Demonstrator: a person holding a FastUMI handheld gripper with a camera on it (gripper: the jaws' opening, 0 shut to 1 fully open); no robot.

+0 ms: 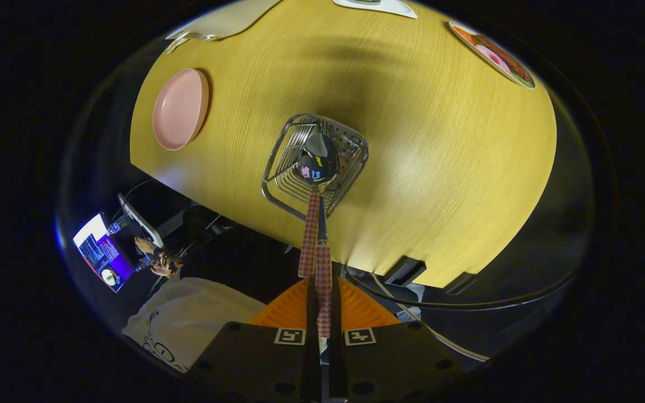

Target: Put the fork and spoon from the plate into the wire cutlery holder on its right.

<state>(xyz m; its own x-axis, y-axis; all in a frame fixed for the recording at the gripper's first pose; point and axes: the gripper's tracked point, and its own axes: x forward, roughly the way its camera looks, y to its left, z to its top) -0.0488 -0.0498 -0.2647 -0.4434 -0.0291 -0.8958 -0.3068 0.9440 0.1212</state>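
Looked straight down over the round wooden table (440, 168). Gripper (322, 313) pressed together on the red-and-white checked handle of a spoon (319, 159), orange fingers (286, 310) closed flat against either side of it. Spoon hung bowl-down, its mirror-bright bowl poised in the mouth of the wire cutlery holder (300, 184), just beyond the fingertips. Second checked handle (309, 235) seen beside the first, leaning up out of the holder; likely the fork, already placed, though its head hidden behind the spoon bowl, so could not say for sure. Pink plate (180, 109) lay well apart from the holder, bare of cutlery.

Judged as the last stage: spoon over the basket, ready to be lowered and let go.

On handling: stiff, light, slim metal, with a smooth patterned handle probably slick under the pads. Held near the upper end of the handle, which left the heavier bowl free to swing; hold nearer the middle would steady it more. Holder looked light and open-wired, so apt to shift or tip if the spoon knocked its rim. Bowl wide enough to catch on the wires or on the neighbouring handle; best dropped in straight.

Also in view: a person's hand (152, 249) at a laptop (101, 254) below the table edge.
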